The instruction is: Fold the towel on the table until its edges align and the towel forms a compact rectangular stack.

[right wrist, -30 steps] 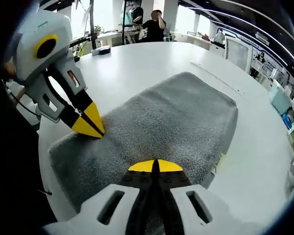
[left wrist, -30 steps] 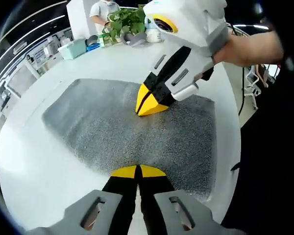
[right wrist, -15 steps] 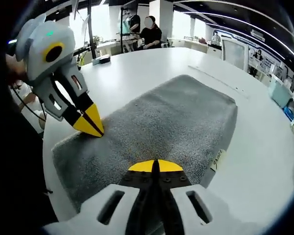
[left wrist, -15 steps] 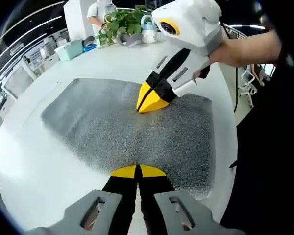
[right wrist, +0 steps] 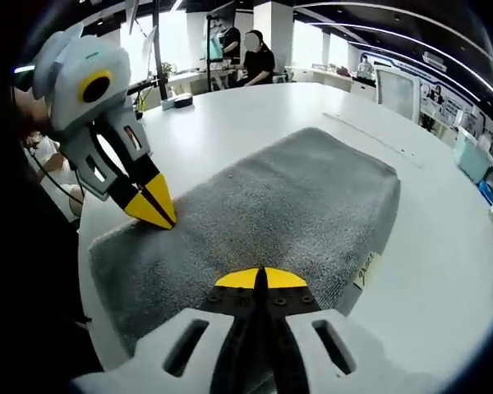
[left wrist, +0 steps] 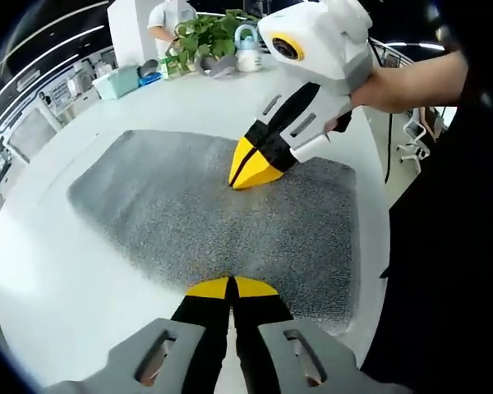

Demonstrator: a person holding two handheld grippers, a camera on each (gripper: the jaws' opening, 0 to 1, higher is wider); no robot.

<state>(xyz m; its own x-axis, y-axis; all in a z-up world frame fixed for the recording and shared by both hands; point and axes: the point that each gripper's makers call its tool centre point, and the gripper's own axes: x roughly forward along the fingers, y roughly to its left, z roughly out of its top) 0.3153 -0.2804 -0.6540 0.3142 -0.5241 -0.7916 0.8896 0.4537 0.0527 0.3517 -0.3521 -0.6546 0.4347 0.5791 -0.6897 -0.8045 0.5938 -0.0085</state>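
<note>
Towel (left wrist: 205, 217) first: grey, nubbly, lying flat on the round white table (left wrist: 57, 279), and it already looks doubled over, with a stacked edge showing along its right side in the right gripper view. A small white label (right wrist: 365, 268) pokes out at that edge.

Both grippers are down at the near edge of the cloth, close to the person. Left gripper (left wrist: 231, 286): yellow tips pressed together with no gap between them, sitting right at the towel's near hem in its own view. From the right gripper view the same tool (right wrist: 154, 207) comes in from the left, tips planted on the cloth near the corner. Whether any fabric is pinched between those jaws, I cannot tell.

Right gripper (right wrist: 261, 279): tips likewise closed tight, resting on the towel's near edge. In the left gripper view it reaches in from the right (left wrist: 252, 168), tips touching the grey surface, with the person's hand (left wrist: 411, 78) on its body. Again, no telling if cloth is caught.

Far side of the table: a leafy plant (left wrist: 209, 37), a pale green bin (left wrist: 119, 80), a small kettle-like jug (left wrist: 248, 51).
</note>
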